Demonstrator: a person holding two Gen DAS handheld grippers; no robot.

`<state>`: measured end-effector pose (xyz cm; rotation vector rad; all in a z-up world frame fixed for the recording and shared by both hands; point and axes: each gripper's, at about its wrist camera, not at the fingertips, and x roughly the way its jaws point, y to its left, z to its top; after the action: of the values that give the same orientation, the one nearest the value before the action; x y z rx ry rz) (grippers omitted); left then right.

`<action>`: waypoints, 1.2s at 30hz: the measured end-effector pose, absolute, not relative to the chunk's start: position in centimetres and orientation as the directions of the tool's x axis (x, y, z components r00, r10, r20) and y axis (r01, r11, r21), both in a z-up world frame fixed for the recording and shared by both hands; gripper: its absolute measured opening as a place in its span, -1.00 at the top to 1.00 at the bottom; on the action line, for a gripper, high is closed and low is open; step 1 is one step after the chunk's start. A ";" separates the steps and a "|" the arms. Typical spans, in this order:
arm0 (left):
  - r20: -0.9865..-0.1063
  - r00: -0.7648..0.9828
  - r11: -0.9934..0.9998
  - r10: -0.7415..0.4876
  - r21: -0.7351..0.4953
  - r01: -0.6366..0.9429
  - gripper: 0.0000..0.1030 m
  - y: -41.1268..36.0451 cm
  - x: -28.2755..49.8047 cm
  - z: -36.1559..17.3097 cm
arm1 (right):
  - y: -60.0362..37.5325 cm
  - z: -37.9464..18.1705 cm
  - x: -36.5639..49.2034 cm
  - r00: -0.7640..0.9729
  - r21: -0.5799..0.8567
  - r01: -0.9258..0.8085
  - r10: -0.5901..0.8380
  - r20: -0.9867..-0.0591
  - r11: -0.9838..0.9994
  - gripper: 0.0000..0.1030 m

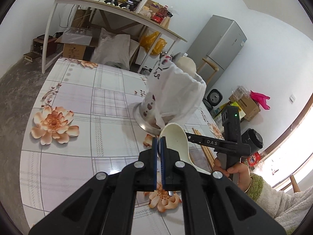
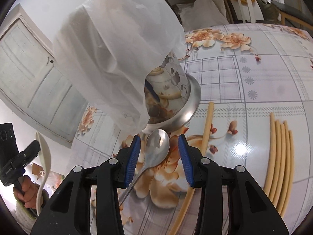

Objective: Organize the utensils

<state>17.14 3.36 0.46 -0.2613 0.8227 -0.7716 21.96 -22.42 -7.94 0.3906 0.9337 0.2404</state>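
1. Left gripper (image 1: 160, 146) had its blue-padded jaws clamped on the rim of a cream plastic soup spoon (image 1: 177, 137), whose bowl stood up near the holder and whose handle trailed down toward the person's right hand (image 1: 232, 168).
2. Right gripper (image 2: 159, 152) stood with its jaws apart, straddling a shiny stainless-steel spoon (image 2: 156, 146) that lay flat on the table, bowl toward the holder; neither pad appeared to touch it.
3. By my judgement the plastic spoon was light and stiff, safe to pinch at the bowl edge. The steel spoon looked heavier, smooth and slippery, lying low on a glossy surface; its neck, where the handle narrows, seemed the best place to grip.
4. Just beyond both spoons stood a perforated metal utensil holder (image 2: 176, 90) on a flared base, draped in a thin white plastic bag (image 2: 117, 45); whether its mouth was open I could not tell.
5. Pale wooden chopsticks (image 2: 279, 156) lay on the floral plaid tablecloth (image 1: 78, 98), several grouped together, others apart.
6. White letters reading "DAS" showed on the right gripper's arm; the bag carried dark print that I could not read.
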 end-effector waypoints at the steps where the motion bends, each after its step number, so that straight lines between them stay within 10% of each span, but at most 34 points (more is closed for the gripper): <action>1: -0.560 0.433 0.704 -0.706 -0.491 0.513 0.96 3.5 17.2 0.4 | -22.4 -8.1 22.1 0.573 0.424 -0.032 0.364 -0.734 0.905 0.30; 36: -0.569 0.436 0.714 -0.697 -0.496 0.495 0.96 3.1 18.2 -0.1 | -22.2 -8.2 21.0 0.583 0.394 -0.035 0.339 -0.738 0.918 0.98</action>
<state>18.18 3.14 -0.13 -0.2717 0.8340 -0.7528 21.03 -22.19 -8.16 0.3580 0.9271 0.2234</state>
